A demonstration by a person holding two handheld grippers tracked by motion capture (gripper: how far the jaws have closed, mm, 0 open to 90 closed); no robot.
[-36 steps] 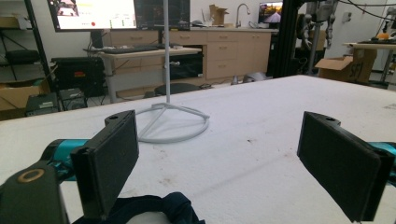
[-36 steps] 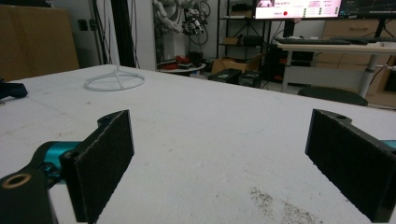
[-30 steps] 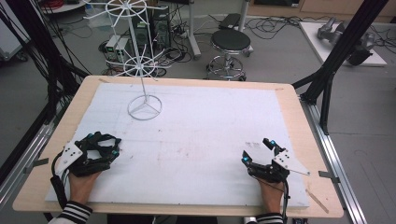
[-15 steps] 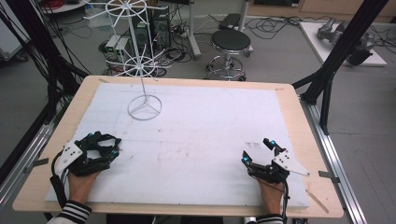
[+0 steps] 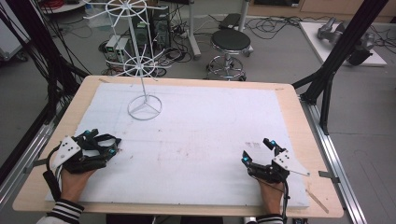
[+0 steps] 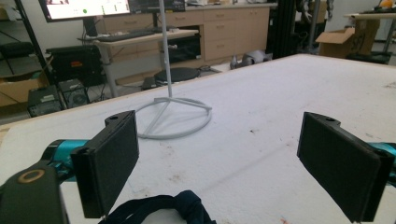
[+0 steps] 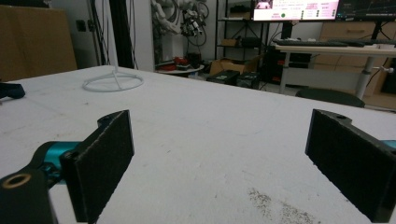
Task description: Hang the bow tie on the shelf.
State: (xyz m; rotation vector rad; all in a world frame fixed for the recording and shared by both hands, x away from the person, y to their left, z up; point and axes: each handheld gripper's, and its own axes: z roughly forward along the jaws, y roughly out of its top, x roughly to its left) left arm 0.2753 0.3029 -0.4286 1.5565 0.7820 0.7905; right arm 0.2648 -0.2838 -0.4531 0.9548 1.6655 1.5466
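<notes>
A white wire display stand (image 5: 142,70) is set on its ring base at the far left of a white-covered wooden table (image 5: 299,121). Behind the table, a black round stool (image 5: 230,41) is seen on the floor.

Grey floor (image 5: 280,56); black stool (image 5: 228,41) at 12 o'clock beyond the table (image 5: 299,140); cable tangle (image 5: 51,56) at 10 o'clock; wooden cabinets (image 6: 224,28) and monitors (image 7: 299,9) behind.

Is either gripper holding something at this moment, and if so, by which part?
Nothing is held. The left gripper and the right gripper both have their jaws wide apart over the white table cover, with nothing between them.
</notes>
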